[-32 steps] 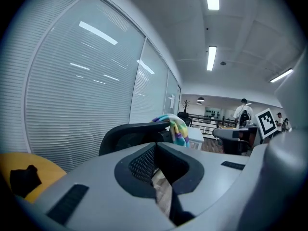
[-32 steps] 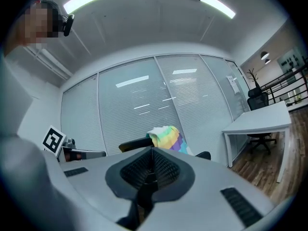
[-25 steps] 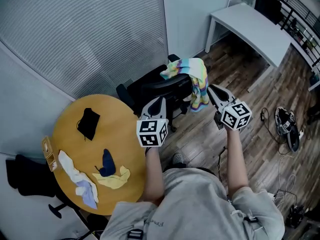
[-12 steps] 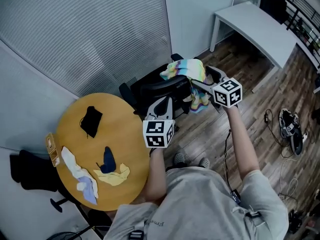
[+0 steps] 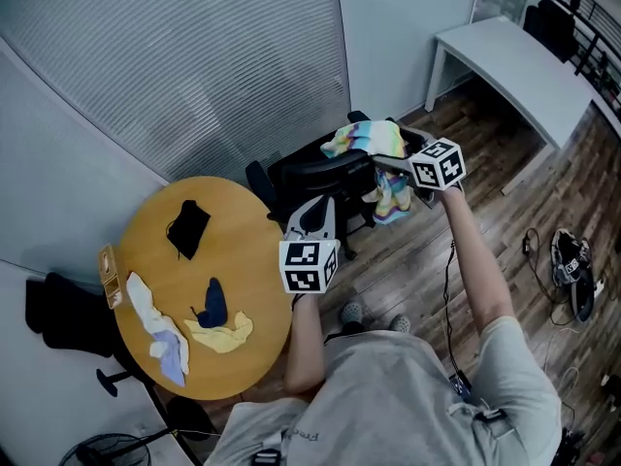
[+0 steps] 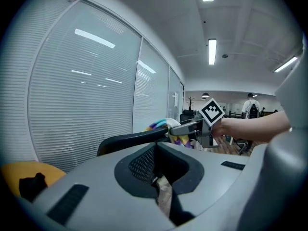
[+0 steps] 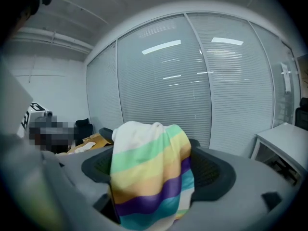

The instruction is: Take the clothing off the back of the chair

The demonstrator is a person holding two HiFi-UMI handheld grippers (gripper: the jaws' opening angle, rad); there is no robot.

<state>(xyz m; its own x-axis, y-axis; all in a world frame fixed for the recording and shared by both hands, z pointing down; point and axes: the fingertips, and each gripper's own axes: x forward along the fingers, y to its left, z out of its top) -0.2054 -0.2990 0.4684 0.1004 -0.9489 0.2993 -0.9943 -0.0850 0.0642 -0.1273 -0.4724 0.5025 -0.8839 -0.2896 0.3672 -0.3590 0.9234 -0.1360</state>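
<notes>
A rainbow-striped piece of clothing [image 5: 374, 144] hangs over the back of the black office chair [image 5: 315, 171]. My right gripper [image 5: 385, 162] reaches across the chair's back. Its jaws are wide and opening, with the clothing [image 7: 151, 177] hanging between them; the pads do not press on it. The right gripper [image 7: 156, 171] shows the cloth close up. My left gripper [image 5: 315, 207] hovers short of the chair, shut and holding nothing. From the left gripper [image 6: 155, 146] I see the chair back [image 6: 127, 138], the clothing [image 6: 162, 124] and the right gripper [image 6: 186, 127] beyond.
A round yellow table [image 5: 146, 280] at left carries a black cloth [image 5: 186, 229], a blue one [image 5: 213, 304], a yellow one [image 5: 221, 333] and a white one [image 5: 155, 328]. A blind-covered glass wall stands behind the chair. A white desk [image 5: 514, 56] is far right; shoes [image 5: 572, 270] and cables lie on the floor.
My right gripper swung up and left from beside the chair to its back, and its jaws went from shut to wide around the striped clothing. The left gripper barely shifted.
</notes>
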